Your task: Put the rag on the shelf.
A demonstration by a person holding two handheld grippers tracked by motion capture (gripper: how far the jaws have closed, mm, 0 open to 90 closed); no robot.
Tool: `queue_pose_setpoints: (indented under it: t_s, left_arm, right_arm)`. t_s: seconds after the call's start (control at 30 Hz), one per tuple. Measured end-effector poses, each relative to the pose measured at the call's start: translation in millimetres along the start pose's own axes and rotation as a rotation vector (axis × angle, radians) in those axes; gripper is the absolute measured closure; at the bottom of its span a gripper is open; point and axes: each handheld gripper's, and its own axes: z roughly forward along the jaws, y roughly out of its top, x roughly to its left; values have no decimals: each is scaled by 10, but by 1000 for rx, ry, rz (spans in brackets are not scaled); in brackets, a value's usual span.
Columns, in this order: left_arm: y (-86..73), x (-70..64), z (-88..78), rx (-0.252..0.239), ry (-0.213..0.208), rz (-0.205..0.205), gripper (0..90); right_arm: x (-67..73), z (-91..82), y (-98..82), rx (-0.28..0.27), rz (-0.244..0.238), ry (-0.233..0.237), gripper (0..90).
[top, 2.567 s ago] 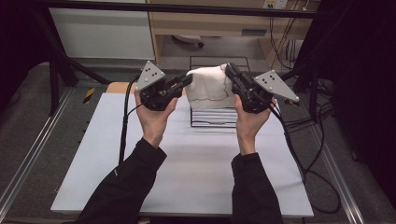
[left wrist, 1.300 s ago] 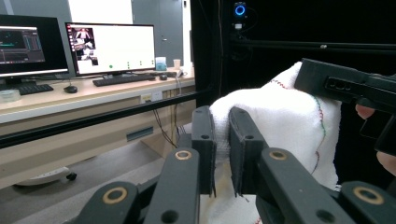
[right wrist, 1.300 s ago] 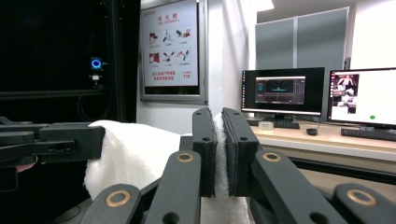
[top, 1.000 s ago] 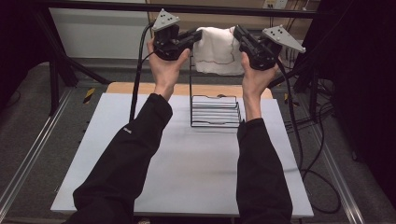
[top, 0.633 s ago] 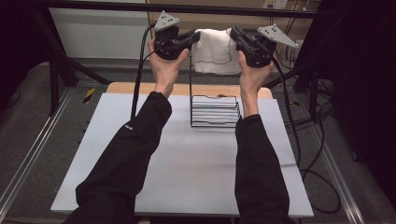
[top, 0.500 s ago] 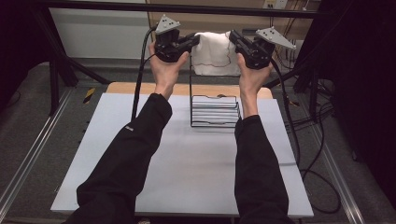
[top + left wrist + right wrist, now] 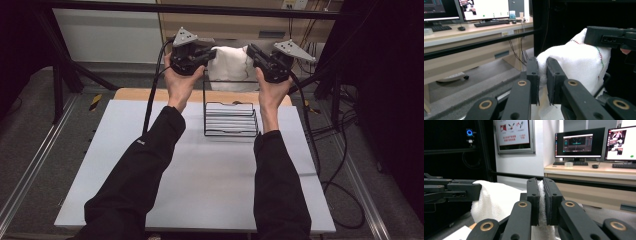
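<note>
Towel (image 7: pixel 230 67) hangs above wire rack (image 7: pixel 231 120), edges clamped in left gripper (image 7: pixel 207 54) and right gripper (image 7: pixel 252 54) fingers.

Ahead of me a black wire rack (image 7: pixel 231 119) stands on the white surface (image 7: pixel 200 185); far off, monitors (image 7: pixel 580 143) and a keyboard (image 7: pixel 490 23).

A lab: lit monitors (image 7: pixel 580 143), a keyboard (image 7: pixel 491 23) on a desk (image 7: pixel 599 173), and a black frame (image 7: pixel 200 7) around the white table (image 7: pixel 200 190).
</note>
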Motion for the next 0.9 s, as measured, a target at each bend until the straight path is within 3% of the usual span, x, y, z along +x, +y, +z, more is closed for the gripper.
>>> queue_pose_setpoints:
  t_s: [0.3, 0.6, 0.9]
  left_arm:
    - [-164, -105, -59, 20, -63, 9, 814]
    - [-225, -222, -210, 25, -107, 30, 812]
    - [-269, -315, -341, 77, -159, 51, 804]
  right_arm:
    - [-2, -186, -155, 8, 11, 8, 831]
    - [61, -403, -243, 5, 8, 32, 822]
    - [140, -611, -327, 26, -19, 60, 821]
